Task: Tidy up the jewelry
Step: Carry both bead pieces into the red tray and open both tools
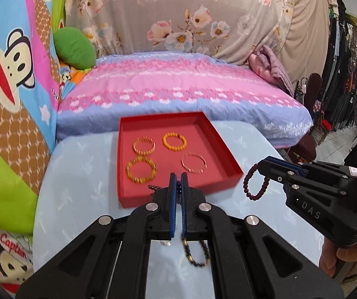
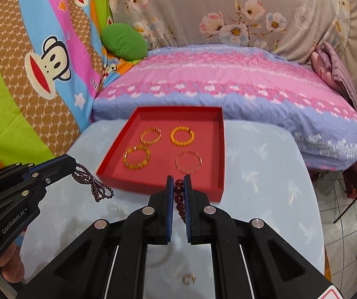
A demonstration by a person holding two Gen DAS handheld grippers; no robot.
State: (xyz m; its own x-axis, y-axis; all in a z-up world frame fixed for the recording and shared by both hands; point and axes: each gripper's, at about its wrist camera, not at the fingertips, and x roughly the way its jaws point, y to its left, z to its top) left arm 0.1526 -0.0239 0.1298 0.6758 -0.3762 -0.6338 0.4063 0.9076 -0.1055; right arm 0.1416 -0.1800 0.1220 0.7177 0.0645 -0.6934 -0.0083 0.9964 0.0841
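A red tray [image 1: 133, 200] [image 2: 128, 184] sits on the pale blue table with several gold and orange bracelets [image 1: 174, 141] [image 2: 182, 135] lying flat inside. My left gripper [image 1: 178, 177] [image 2: 75, 165] is above the tray's near edge, shut on a strand of small dark purple beads [image 1: 153, 188] [image 2: 93, 186] that dangles from its tips. To its right my right gripper [image 2: 178, 180] [image 1: 260, 165] is shut on a dark red bead bracelet [image 2: 179, 196] [image 1: 256, 183], which hangs as a loop. Both are lifted off the table.
A small gold ring [image 2: 188, 279] lies on the table [image 1: 78, 186] near me. A bed with a pink and blue cover [image 1: 178, 87] stands right behind the table. Tiled floor [image 2: 347, 224] drops off at the right. A hand [image 1: 337, 259] holds the right gripper's handle.
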